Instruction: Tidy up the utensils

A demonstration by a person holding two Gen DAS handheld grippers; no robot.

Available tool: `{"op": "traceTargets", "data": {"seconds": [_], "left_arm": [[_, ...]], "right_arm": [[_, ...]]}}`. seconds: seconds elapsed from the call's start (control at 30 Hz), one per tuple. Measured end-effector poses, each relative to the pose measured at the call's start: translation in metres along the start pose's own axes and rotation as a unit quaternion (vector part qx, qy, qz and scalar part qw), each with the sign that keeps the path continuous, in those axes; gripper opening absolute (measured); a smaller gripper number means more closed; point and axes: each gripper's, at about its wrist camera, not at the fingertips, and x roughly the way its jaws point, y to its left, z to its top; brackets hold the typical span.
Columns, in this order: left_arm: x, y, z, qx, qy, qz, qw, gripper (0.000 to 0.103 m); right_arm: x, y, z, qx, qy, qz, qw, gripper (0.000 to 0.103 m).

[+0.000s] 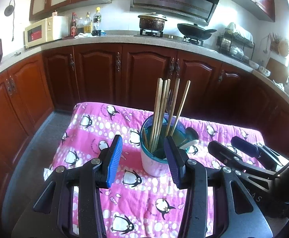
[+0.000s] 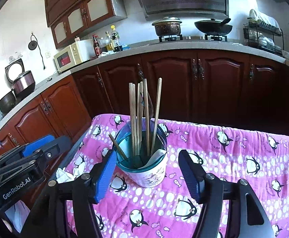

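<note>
utensil holder point(image 2: 144, 164) upright mid-counter on penguin cloth point(image 2: 233, 158), chopsticks point(image 2: 140, 117) standing inside; left claw point(image 1: 142, 158) wide open, empty, near the holder; right claw point(image 2: 146, 176) open, empty, pads clear of cup; best backed off gently without clipping sticks; holder's bottom, white spoon point(image 2: 156, 156) mostly hidden.

Both grippers are angled down a bit, side by side — left gripper point(image 1: 144, 158) has its blue pads spread wide with nothing pinched. Right gripper point(image 2: 147, 175) is gaping too — jaws apart, pads not pressing on anything.
</note>
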Motion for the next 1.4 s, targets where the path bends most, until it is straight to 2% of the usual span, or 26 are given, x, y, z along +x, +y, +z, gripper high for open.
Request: {"op": "traceTargets", "data": {"seconds": [0.43,1.4], "left_arm": [[-0.006,-0.005,-0.001,0.011,-0.011,0.02,0.9997,0.043],[-0.004,-0.004,-0.001,0.014,-0.013,0.029,0.9994,0.043]], "right_arm": [[-0.002,0.003,0.003,-0.001,0.001,-0.001,1.0,0.067],[0.007,0.002,0.008,-0.002,0.009,0.001,1.0,0.068]]}}
